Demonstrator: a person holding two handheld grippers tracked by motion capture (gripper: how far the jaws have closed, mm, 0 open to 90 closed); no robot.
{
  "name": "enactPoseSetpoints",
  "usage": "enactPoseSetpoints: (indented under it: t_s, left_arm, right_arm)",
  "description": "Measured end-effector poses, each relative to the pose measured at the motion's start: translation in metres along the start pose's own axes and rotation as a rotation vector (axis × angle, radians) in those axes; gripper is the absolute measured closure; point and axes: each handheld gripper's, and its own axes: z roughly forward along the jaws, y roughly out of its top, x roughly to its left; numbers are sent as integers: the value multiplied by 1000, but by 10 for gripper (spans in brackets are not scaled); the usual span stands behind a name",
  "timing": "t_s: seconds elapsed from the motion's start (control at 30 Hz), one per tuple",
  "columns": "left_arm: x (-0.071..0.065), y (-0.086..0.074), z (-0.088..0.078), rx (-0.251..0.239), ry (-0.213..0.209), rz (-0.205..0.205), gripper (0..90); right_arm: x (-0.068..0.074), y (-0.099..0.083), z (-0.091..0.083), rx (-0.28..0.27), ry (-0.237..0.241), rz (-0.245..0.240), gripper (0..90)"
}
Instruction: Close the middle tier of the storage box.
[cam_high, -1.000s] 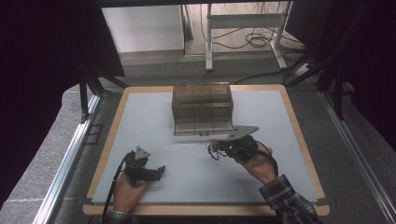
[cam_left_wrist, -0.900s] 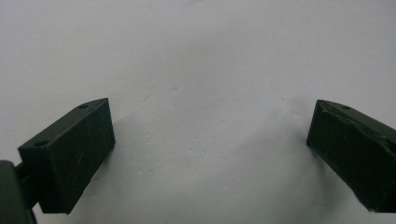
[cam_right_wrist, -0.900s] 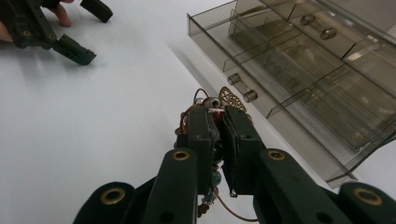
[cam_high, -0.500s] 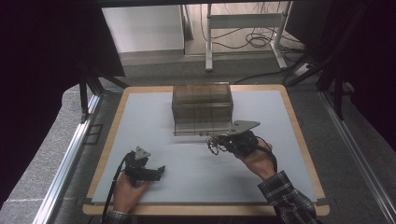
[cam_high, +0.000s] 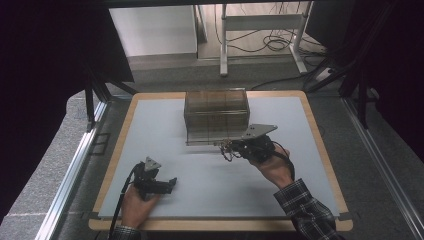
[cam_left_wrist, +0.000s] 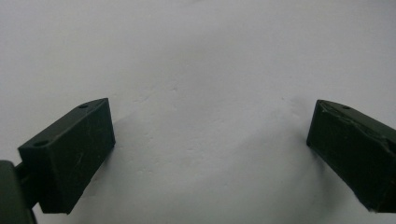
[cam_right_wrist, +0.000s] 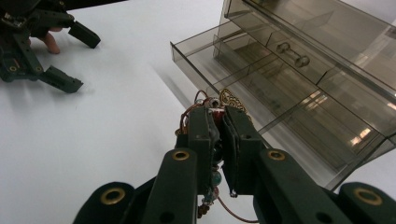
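- High view: the right gripper (cam_high: 231, 148) holds a beaded bracelet on coppery wire (cam_high: 228, 152) just at the front of the smoky transparent plastic drawer box (cam_high: 216, 116), whose bottom drawer (cam_high: 210, 141) is pulled out over the white table mat (cam_high: 150, 130). To do this step well, I judge the bracelet should be carried over a drawer compartment and lowered inside before letting go, so no loop hangs over the rim.
- Left gripper view: the left gripper (cam_left_wrist: 210, 154) is released, jaws wide apart over bare mat, holding nothing.
- Right gripper view: the right gripper's jaws are clenched on the bracelet, beads and wire bunched between the pads, hanging above the mat just beside the open drawer's near wall.
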Motion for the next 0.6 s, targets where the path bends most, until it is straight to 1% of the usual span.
enactPoseSetpoints:
  t_s: [0.47,0.6]
  left_arm:
    - [0,0,0,0,0,0,13]
    - [0,0,0,4,0,5,13]
  right_arm:
    - [-4,9,6,-7,-8,20,813]
    - [-6,12,9,-9,-13,18,813]
